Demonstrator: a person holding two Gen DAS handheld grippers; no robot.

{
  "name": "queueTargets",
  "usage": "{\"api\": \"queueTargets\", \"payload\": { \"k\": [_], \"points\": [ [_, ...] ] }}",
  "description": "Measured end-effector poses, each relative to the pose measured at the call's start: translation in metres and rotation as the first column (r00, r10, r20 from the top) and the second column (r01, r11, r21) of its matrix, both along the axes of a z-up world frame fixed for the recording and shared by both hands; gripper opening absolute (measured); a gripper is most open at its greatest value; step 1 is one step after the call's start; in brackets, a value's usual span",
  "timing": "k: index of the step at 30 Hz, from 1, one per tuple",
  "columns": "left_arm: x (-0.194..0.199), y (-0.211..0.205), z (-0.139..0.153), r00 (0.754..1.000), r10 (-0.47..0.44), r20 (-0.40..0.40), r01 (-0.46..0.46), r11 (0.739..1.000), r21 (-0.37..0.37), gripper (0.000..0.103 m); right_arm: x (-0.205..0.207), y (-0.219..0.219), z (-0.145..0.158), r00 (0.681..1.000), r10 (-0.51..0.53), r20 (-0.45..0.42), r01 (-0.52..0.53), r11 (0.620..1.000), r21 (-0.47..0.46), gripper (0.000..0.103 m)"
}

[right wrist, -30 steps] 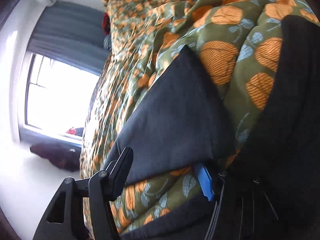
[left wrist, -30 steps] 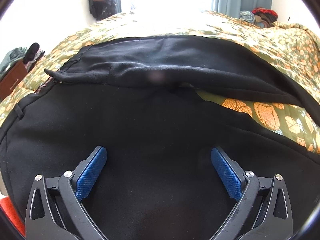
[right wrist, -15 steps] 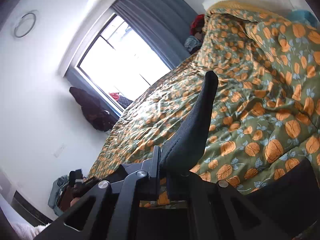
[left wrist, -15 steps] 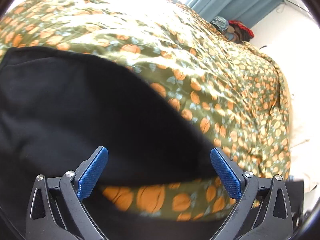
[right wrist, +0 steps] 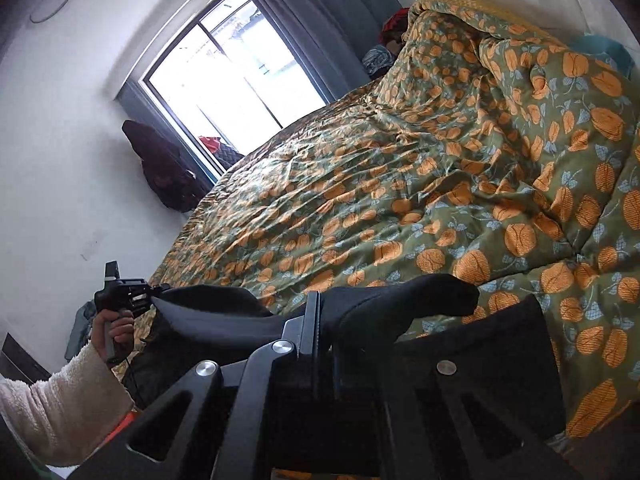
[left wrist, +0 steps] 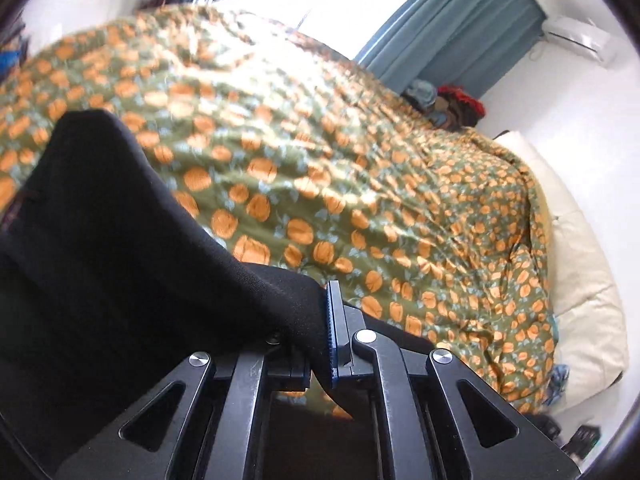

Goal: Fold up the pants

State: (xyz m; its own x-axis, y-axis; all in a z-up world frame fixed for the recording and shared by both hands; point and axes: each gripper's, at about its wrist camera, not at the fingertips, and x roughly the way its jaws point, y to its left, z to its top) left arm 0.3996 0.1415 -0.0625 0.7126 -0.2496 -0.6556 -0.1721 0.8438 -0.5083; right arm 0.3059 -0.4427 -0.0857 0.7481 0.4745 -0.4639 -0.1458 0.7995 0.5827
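The black pants (left wrist: pixel 120 240) hang lifted over a green quilt with orange pumpkins (left wrist: pixel 360 184). My left gripper (left wrist: pixel 326 332) is closing its jaws on an edge of the pants, and the fabric is pinched against the blue pad (left wrist: pixel 332 328). In the right wrist view my right gripper (right wrist: pixel 316 320) is shut on another part of the black pants (right wrist: pixel 400 300), which bulge out on both sides of the jaws. The cloth runs leftward to the left gripper (right wrist: pixel 120 284), held by a hand (right wrist: pixel 116 330) in a cream fleece sleeve (right wrist: pixel 60 400).
The quilt (right wrist: pixel 400 184) covers the whole bed and is bunched up at the far right. A cream pillow (left wrist: pixel 580 272) lies at the bed's right edge. A bright window (right wrist: pixel 232 84) with blue-grey curtains (left wrist: pixel 460 28), a pile of clothes (left wrist: pixel 444 104) and a dark bag (right wrist: pixel 164 168) line the walls.
Both grippers have risen off the bed and shut on the pants. The left jaws, wide open over the cloth before, now pinch it. The right view has rolled upright.
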Motion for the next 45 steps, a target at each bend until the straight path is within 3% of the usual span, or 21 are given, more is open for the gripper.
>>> {"api": "queueTargets", "payload": {
  "k": [2, 4, 7, 8, 10, 14, 17, 21, 22, 23, 24, 27, 29, 31, 34, 37, 42, 45],
  "points": [
    [-0.045, 0.002, 0.002, 1.000, 0.017, 0.005, -0.017, 0.997, 0.072, 0.007, -0.003, 0.008, 0.017, 0.998, 0.047, 0.031, -0.046, 0.998, -0.038, 0.005],
    [-0.073, -0.001, -0.035, 0.995, 0.022, -0.095, -0.013, 0.996, 0.094, 0.007, 0.001, 0.012, 0.002, 0.992, 0.090, -0.091, -0.099, 0.990, -0.101, 0.005],
    [-0.096, -0.016, -0.124, 0.946, 0.011, -0.324, 0.010, 0.998, 0.064, 0.007, 0.005, -0.001, -0.072, 0.929, 0.048, -0.367, -0.116, 0.979, -0.166, 0.005],
    [-0.101, -0.022, -0.141, 0.934, 0.011, -0.357, 0.009, 0.998, 0.055, 0.006, 0.004, -0.007, -0.098, 0.897, 0.019, -0.442, -0.110, 0.978, -0.179, 0.005],
    [-0.107, -0.035, -0.148, 0.939, 0.015, -0.344, 0.018, 0.995, 0.093, 0.006, 0.002, -0.016, -0.132, 0.847, -0.002, -0.532, -0.102, 0.981, -0.167, 0.005],
    [-0.105, -0.049, -0.138, 0.942, -0.032, -0.335, 0.079, 0.988, 0.129, 0.006, 0.000, -0.027, -0.126, 0.865, -0.029, -0.501, -0.057, 0.986, -0.156, 0.013],
    [-0.106, -0.051, -0.138, 0.940, -0.036, -0.338, 0.081, 0.990, 0.120, 0.006, -0.008, -0.041, -0.123, 0.874, -0.039, -0.484, 0.003, 0.997, -0.075, 0.044],
    [-0.105, -0.057, -0.136, 0.940, -0.054, -0.337, 0.110, 0.983, 0.150, 0.006, -0.019, -0.066, -0.124, 0.883, -0.109, -0.457, 0.132, 0.991, 0.019, 0.048],
    [-0.105, -0.059, -0.135, 0.940, -0.056, -0.337, 0.114, 0.982, 0.153, 0.006, -0.021, -0.071, -0.126, 0.877, -0.125, -0.463, 0.160, 0.987, 0.036, 0.048],
    [-0.104, -0.060, -0.135, 0.939, -0.059, -0.338, 0.117, 0.981, 0.154, 0.006, -0.024, -0.076, -0.127, 0.875, -0.143, -0.463, 0.184, 0.982, 0.044, 0.031],
    [-0.103, -0.064, -0.134, 0.939, -0.072, -0.336, 0.126, 0.982, 0.142, 0.006, -0.029, -0.080, -0.125, 0.874, -0.167, -0.457, 0.205, 0.978, 0.034, 0.006],
    [-0.105, -0.077, -0.128, 0.940, -0.104, -0.326, 0.164, 0.973, 0.161, 0.007, -0.039, -0.077, -0.106, 0.873, -0.248, -0.419, 0.231, 0.969, -0.092, 0.006],
    [-0.101, -0.088, -0.130, 0.933, -0.131, -0.334, 0.203, 0.960, 0.192, 0.008, -0.043, -0.071, -0.097, 0.849, -0.321, -0.419, 0.243, 0.943, -0.228, 0.006],
    [-0.104, -0.093, -0.141, 0.925, -0.140, -0.352, 0.229, 0.947, 0.226, 0.008, -0.043, -0.068, -0.101, 0.818, -0.362, -0.446, 0.242, 0.922, -0.303, 0.006],
    [-0.100, -0.092, -0.144, 0.922, -0.141, -0.360, 0.230, 0.948, 0.218, 0.009, -0.045, -0.077, -0.110, 0.782, -0.390, -0.486, 0.254, 0.912, -0.323, 0.006],
    [-0.099, -0.091, -0.143, 0.919, -0.147, -0.365, 0.239, 0.945, 0.222, 0.009, -0.047, -0.076, -0.110, 0.781, -0.398, -0.482, 0.242, 0.903, -0.354, 0.006],
    [-0.113, -0.106, -0.137, 0.909, -0.159, -0.385, 0.287, 0.909, 0.302, 0.007, -0.041, -0.068, -0.116, 0.769, -0.406, -0.493, 0.219, 0.892, -0.394, 0.006],
    [-0.114, -0.107, -0.138, 0.907, -0.155, -0.392, 0.287, 0.908, 0.305, 0.008, -0.042, -0.065, -0.113, 0.776, -0.411, -0.478, 0.214, 0.885, -0.414, 0.006]
  ]
}}
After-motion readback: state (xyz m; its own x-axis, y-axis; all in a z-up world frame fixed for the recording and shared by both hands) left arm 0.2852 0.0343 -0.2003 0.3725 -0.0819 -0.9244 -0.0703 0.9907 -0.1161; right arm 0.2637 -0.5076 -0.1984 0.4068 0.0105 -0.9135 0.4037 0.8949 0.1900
